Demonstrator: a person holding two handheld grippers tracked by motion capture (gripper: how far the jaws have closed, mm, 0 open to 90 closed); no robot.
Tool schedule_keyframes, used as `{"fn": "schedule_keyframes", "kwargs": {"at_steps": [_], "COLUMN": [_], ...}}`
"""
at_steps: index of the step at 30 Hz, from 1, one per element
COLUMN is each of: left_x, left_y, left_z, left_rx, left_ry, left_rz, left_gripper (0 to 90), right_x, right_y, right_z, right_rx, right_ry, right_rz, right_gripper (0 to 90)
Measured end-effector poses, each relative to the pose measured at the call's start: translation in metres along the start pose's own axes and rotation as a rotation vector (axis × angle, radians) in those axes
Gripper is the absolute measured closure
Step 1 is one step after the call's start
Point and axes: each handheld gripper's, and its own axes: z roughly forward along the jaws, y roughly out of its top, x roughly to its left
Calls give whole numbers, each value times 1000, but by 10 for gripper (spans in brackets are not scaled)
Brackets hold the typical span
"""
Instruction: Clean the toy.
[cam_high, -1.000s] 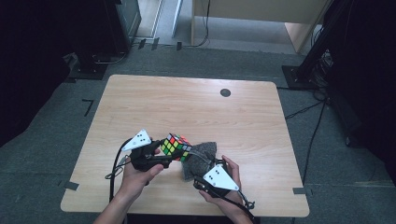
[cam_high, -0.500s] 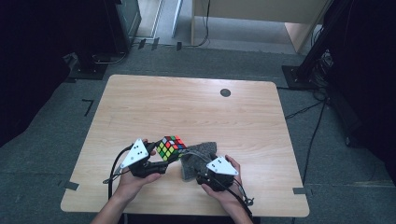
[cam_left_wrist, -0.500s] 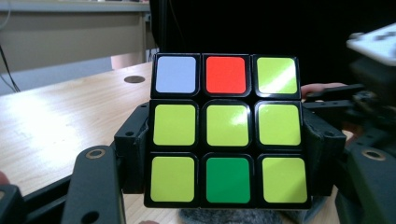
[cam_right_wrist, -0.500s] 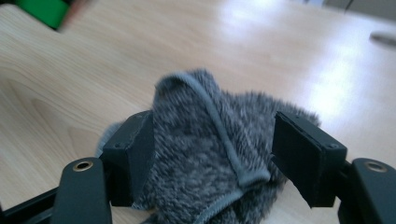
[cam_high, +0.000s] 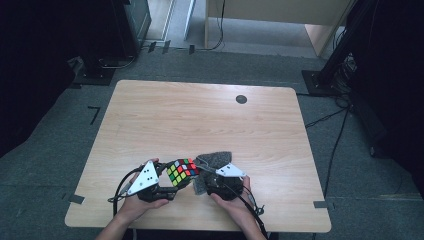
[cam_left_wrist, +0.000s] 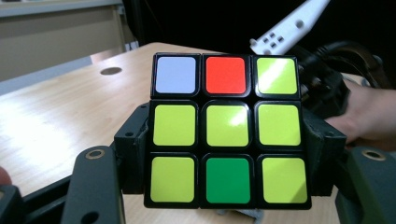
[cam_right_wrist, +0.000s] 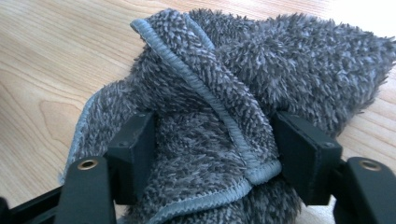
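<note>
Plastic and rigid, the puzzle cube (cam_left_wrist: 226, 130) is sitting clamped by its side faces in the left gripper (cam_left_wrist: 226, 163), near the table's (cam_high: 200, 115) front edge; glossy faces could slip. The grey cloth (cam_right_wrist: 224, 121) is bunching softly in the right gripper (cam_right_wrist: 212, 158), jaws pinching the wad, just beside the cube. Its underside is staying hidden.

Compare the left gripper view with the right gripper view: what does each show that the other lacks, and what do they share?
Left gripper view: a multicoloured puzzle cube, mostly yellow-green on its near face, clamped by the left gripper, with a hand beyond.

Right gripper view: a bunched grey fluffy cloth with a stitched hem, squeezed by the right gripper.

Shared: the light wooden table and two black jaws rising from below.
</note>
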Motion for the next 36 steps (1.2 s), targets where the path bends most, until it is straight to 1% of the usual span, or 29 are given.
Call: {"fn": "schedule_keyframes", "kwargs": {"at_steps": [1, 2, 3, 4, 5, 7, 8, 10, 12, 14, 16, 17, 18, 20, 21, 23, 24, 25, 27, 29, 31, 33, 35, 36], "left_x": [-1, -2, -3, -5, -5, -4, -4, -4, -4, -2, -1, 0, 0, -1, -2, -7, -8, -11, -15, -17, -18, -18, -18, -17], "left_y": [0, 0, 0, -1, -1, -2, -2, -2, -3, -5, -6, -7, -8, -9, -9, -9, -9, -8, -8, -8, -6, -6, -5, -5], "left_z": [1, 2, 3, 4, 4, 5, 6, 6, 7, 8, 9, 10, 10, 12, 13, 16, 17, 19, 20, 20, 19, 18, 17, 16], "left_rx": [4, 16, 30, 33, 39, 33, 32, 31, 40, 46, 58, 61, 61, 63, 63, 63, 62, 63, 55, 41, 28, 27, 19, 14], "left_ry": [-3, 2, 0, 4, 0, -22, -28, -29, -26, -24, -9, -3, 2, 1, 1, 0, 0, -5, -18, -33, -44, -50, -51, -50], "left_rz": [-4, -6, 1, 14, 9, -10, -9, -2, 11, 13, 16, 9, 7, 5, 10, 25, 30, 38, 48, 56, 55, 63, 57, 54], "left_gripper": [341, 341, 341, 341, 341, 342, 342, 342, 342, 342, 342, 342, 342, 342, 342, 342, 342, 342, 342, 342, 343, 343, 343, 343], "right_x": [0, -1, -1, -1, -1, -3, -5, -10, -15, -20, -25, -26, -27, -25, -22, -14, -8, -6, 5, 9, 10, 10, 6, 4], "right_y": [0, 0, 1, 1, 0, 0, 0, 0, 1, 2, 6, 7, 11, 16, 19, 23, 24, 24, 26, 25, 23, 21, 20, 20], "right_z": [0, -1, -1, -2, -2, -4, -5, -8, -12, -18, -33, -39, -50, -68, -76, -87, -91, -91, -91, -86, -80, -76, -73, -71], "right_rx": [1, -1, 4, 6, 5, 6, 6, 4, -7, -37, -109, -143, -206, -306, -348, -408, -430, -435, -433, -409, -388, -378, -360, -351], "right_ry": [8, 11, 21, 26, 28, 44, 46, 56, 57, 53, 61, 72, 107, 160, 185, 239, 265, 273, 291, 305, 321, 304, 300, 282], "right_rz": [-7, -17, -20, -19, -14, -3, 3, 20, 33, 35, 33, 34, 32, 8, -6, -25, -39, -44, -61, -58, -45, -41, -21, -18], "right_gripper": [406, 454, 490, 513, 562, 659, 693, 738, 760, 771, 772, 772, 771, 769, 768, 767, 766, 765, 764, 762, 763, 762, 761, 761]}}
